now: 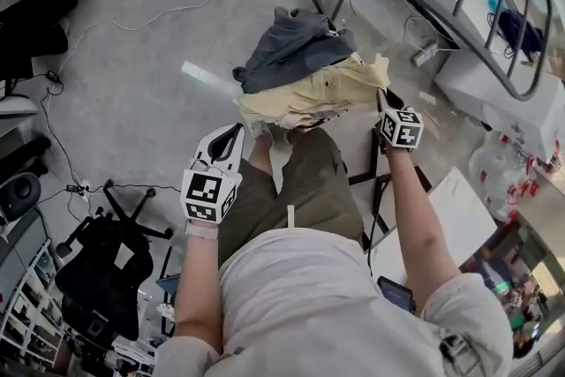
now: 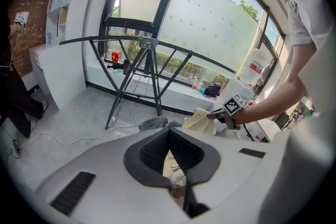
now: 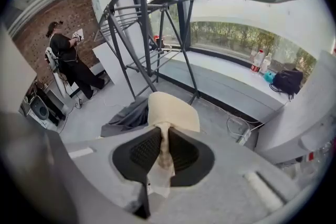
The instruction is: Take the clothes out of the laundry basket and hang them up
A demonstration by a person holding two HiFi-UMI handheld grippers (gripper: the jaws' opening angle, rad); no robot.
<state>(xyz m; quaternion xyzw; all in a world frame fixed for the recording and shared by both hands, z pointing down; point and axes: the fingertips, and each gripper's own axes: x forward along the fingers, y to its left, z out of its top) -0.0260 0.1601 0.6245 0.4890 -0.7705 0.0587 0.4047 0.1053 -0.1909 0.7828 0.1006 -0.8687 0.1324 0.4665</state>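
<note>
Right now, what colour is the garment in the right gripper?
Pale cream garment, clearest in the right gripper view.

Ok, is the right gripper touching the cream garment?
Touching. The right gripper view shows the right gripper with its jaws closed on a fold of the cream garment, which passes between them.

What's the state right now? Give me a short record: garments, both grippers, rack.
cream garment: bunched, held up in front of the person
gray garment: lying against the cream garment's far side, in neither gripper
right gripper: shut on cream garment, cloth between its pads
left gripper: shut, near the cream garment's other end; grip on cloth unclear
rack: dark metal frame ahead
</note>
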